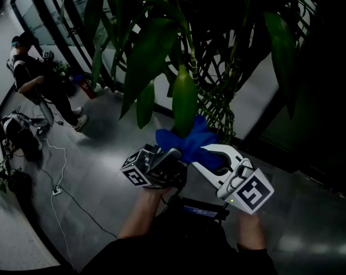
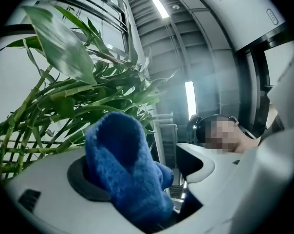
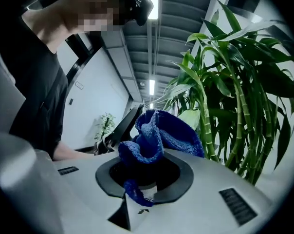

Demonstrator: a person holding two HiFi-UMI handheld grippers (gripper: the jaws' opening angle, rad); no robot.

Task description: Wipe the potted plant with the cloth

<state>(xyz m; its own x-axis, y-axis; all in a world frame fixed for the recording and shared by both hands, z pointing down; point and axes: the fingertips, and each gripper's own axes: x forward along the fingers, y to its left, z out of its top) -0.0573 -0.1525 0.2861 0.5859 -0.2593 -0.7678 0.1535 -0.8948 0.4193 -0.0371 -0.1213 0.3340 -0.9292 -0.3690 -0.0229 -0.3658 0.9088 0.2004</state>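
Head view: fluffy blue cloth [image 1: 191, 142] bunched beneath glossy, blade-shaped leaves [image 1: 184, 99].

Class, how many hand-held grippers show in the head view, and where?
2. The dark left hand-held gripper is at lower centre, beside the blue fleece cloth. The white right hand-held gripper is just right of it, clamped on that cloth. None seem hidden.

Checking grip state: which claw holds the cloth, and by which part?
Right claw pinches the blue cloth by a bunched fold, the rest puffing above. Left claw stands open, cloth lying loose between.
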